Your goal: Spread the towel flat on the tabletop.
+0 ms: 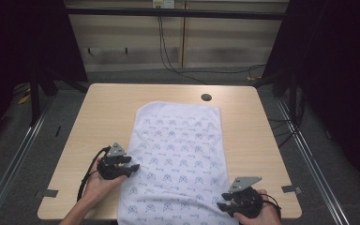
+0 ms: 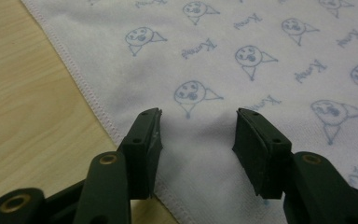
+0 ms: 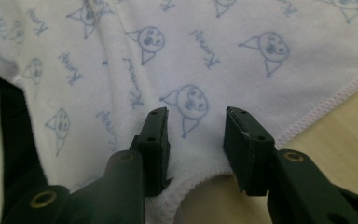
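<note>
At the near edge of the table [image 1: 108, 101], a white towel [image 1: 178, 154] printed with small blue cartoon faces and script words lies flat, its long sides running away from the person and its near end draped over the table's front edge. Its hem is stitched in white, and the cloth looks smooth apart from a few soft folds close to the near right corner. The right gripper [image 1: 225, 202] sits at that near right corner, held in the person's right hand [image 1: 262, 213], which comes in from the bottom of the high view with the jaws pointing inward across the towel. In the right gripper view its jaws stand apart with the towel's hemmed edge lying between them; the pads do not press on the cloth. A little farther along, the left gripper [image 1: 132, 168] rests at the towel's left edge, cradled in the left hand [image 1: 98, 183], its jaws also aimed inward. In the left gripper view those jaws are parted over the hem, with a slightly raised pucker of cloth between them and nothing pinched. Beyond the towel's far end, a small dark round hole [image 1: 206, 97] marks the tabletop.
</note>
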